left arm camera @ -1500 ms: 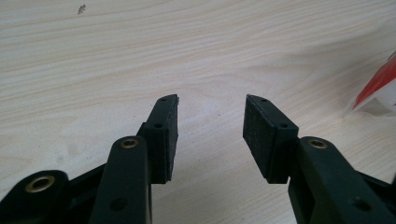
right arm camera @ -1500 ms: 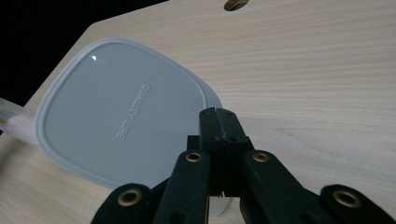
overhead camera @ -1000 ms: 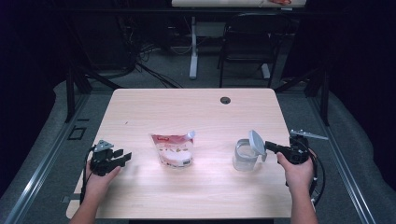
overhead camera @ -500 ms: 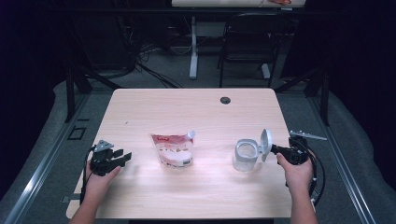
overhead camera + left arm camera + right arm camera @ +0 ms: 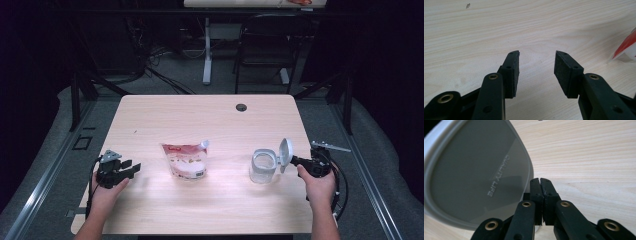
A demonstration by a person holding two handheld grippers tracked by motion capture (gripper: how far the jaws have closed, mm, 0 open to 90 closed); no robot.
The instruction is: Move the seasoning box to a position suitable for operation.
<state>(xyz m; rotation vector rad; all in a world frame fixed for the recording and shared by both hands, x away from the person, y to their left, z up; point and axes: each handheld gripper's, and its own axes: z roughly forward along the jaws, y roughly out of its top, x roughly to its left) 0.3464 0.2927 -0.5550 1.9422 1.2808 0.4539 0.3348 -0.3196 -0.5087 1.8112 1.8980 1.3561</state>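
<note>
On the wooden worktop (image 5: 210,120), the right gripper (image 5: 295,160) has its jaws pressed together on the edge of a grey lid (image 5: 285,152), holding it upright just beside the clear jar (image 5: 263,166). A red-and-white pouch (image 5: 186,159) lies near the middle. The left gripper (image 5: 133,167) rests at the left with jaws spread, holding nothing.

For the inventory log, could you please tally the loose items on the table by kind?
Snack pouch: 1
Clear container: 1
Container lid, held off the table by the right gripper: 1
Total: 3
</note>
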